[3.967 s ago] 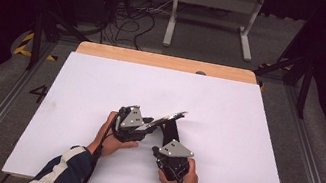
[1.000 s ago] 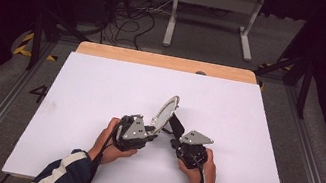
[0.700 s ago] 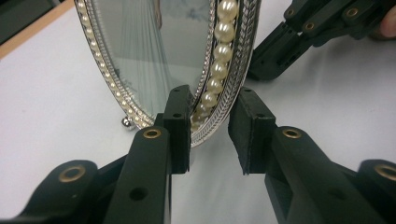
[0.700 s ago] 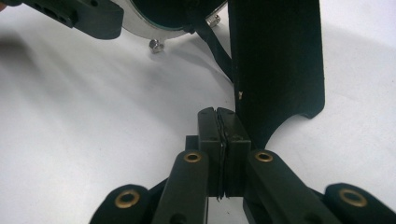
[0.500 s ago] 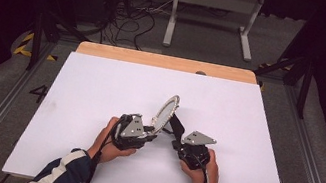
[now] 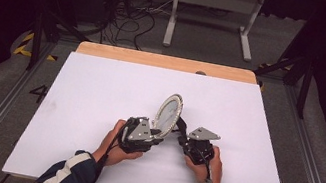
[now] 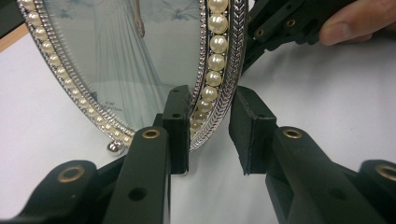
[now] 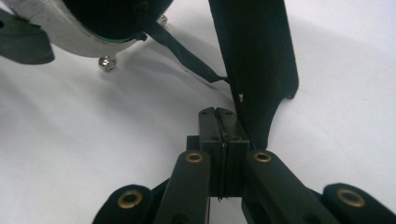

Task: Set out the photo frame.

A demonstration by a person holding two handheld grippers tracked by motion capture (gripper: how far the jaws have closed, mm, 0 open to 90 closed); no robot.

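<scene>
the oval picture frame now stands nearly upright near the middle of the white table, tilted back a little, where four seconds ago it lay much flatter between the two hands. over the last second it has barely shifted, so the raising looks finished and the work seems to be at the point of getting it to stand by itself.

in the left gripper view the left gripper straddles the lower rim of the frame: one pad lies against the glass face beside the row of pearls, while the other stands clear of the silver edge with a gap showing. its jaws have just been opening slightly with the rim between them, so it is steadying the frame loosely rather than clamping it.

the right gripper is fully clenched, pads pressed flat together with nothing between them, its tip resting just beside the black easel leg behind the frame. a thin strap runs from the frame's back to that leg, and a small ball foot sits on the table.

judging from this, the leg is swung out and the frame is close to self-supporting; the left hand's loosening reads as a test of whether it holds.
</scene>
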